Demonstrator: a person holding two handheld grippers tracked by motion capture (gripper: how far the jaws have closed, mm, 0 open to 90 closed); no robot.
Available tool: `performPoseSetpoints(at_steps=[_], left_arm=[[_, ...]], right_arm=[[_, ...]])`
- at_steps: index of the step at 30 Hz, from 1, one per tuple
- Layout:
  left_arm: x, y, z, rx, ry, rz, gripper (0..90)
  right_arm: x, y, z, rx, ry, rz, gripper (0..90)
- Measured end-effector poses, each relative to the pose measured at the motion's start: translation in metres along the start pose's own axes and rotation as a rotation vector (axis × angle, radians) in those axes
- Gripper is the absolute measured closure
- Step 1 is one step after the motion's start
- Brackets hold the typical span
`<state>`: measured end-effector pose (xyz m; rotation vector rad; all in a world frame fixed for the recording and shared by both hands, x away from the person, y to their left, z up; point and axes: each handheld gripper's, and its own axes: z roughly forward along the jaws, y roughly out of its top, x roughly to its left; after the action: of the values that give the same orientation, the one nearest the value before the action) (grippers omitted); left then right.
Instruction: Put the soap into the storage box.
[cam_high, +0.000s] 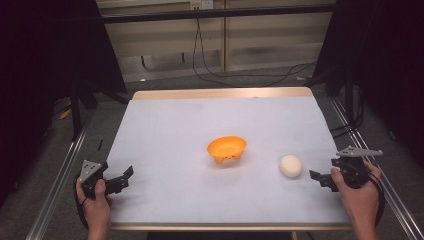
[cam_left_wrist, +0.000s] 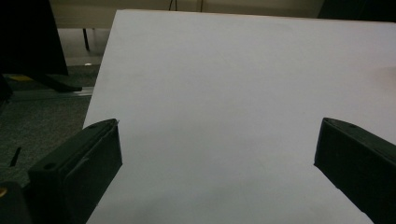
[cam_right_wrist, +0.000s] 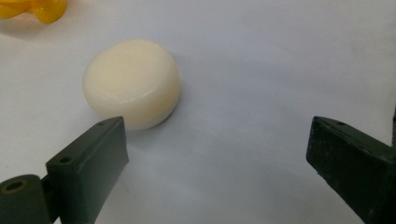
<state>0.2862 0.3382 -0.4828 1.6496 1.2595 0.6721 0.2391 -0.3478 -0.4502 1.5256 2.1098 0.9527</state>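
Observation:
An orange bowl (cam_high: 227, 149) stands near the middle of the white table cover (cam_high: 200, 120). To its right lies a cream round puck-shaped object (cam_high: 290, 165), seen close up as the cream puck (cam_right_wrist: 132, 89) in the right gripper view, just beyond the left jaw. My right gripper (cam_high: 318, 178) is open a short way to the right of it, touching nothing; its jaws stand wide in the right gripper view (cam_right_wrist: 217, 144). My left gripper (cam_high: 123, 178) is open at the table's front left, and its own view (cam_left_wrist: 217, 144) has bare cover between the jaws.
Metal rails (cam_high: 60, 175) run along both sides of the table. Black cables (cam_high: 235, 75) lie on the floor behind the far edge. A piece of the orange bowl (cam_right_wrist: 35, 8) shows at the top left of the right gripper view.

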Motion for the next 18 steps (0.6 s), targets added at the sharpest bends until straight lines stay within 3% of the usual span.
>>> performPoseSetpoints(at_steps=[11,18], left_arm=[[-0.001,0.000,0.000,0.001,-0.001,0.007,0.8],[-0.002,0.000,0.001,0.003,0.001,0.018,0.8]], right_arm=[[0.004,0.022,0.007,0.091,0.030,-0.025,6.5],[0.017,0.039,0.015,0.133,0.058,-0.045,6.5]])
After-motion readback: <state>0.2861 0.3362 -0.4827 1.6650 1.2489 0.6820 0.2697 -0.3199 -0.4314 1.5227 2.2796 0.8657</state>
